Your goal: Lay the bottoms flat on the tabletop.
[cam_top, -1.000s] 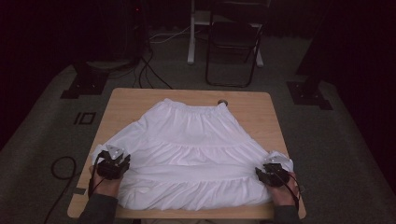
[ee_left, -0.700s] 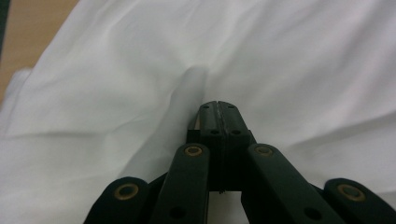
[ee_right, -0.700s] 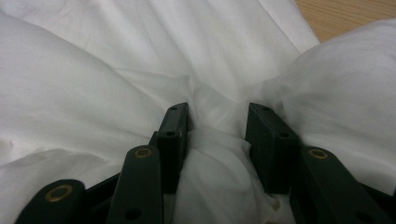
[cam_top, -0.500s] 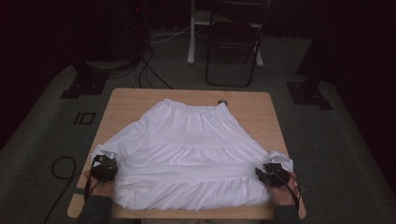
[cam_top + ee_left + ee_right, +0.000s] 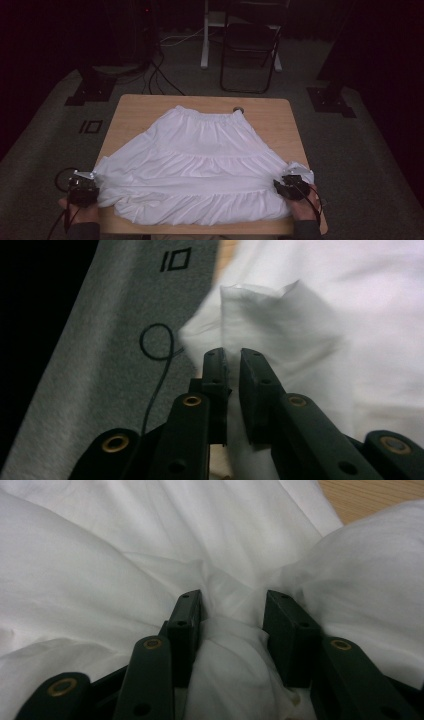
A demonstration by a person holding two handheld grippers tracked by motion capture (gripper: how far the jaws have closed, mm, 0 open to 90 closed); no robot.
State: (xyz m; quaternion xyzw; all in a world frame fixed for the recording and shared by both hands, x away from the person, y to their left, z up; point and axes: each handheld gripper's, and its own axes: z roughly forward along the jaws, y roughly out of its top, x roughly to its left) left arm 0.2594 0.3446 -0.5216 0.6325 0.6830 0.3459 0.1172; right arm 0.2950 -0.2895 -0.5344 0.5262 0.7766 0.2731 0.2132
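Observation:
A white tiered skirt (image 5: 200, 150) lies spread on the wooden table (image 5: 140, 107), waistband at the far side. My left gripper (image 5: 90, 184) hangs just off the table's left edge, shut on the skirt's left hem corner. In the left gripper view its jaws (image 5: 232, 357) stand almost together with white cloth (image 5: 280, 320) pinched between them. My right gripper (image 5: 282, 186) rests on the right hem corner near the front. In the right gripper view its jaws (image 5: 232, 610) clamp a thick bunch of the skirt (image 5: 100, 555). A taut fold runs between both grippers.
A small round knob (image 5: 238, 109) sits at the table's far edge by the waistband. A folding chair (image 5: 247, 50) and a stand's post (image 5: 205, 35) are behind the table. Cables (image 5: 160, 75) trail over the grey carpet, with a "10" marking (image 5: 91, 126) at the left.
My left gripper has moved left and slightly toward me, past the table's edge, drawing the left hem corner out with it. The right gripper has stayed in place.

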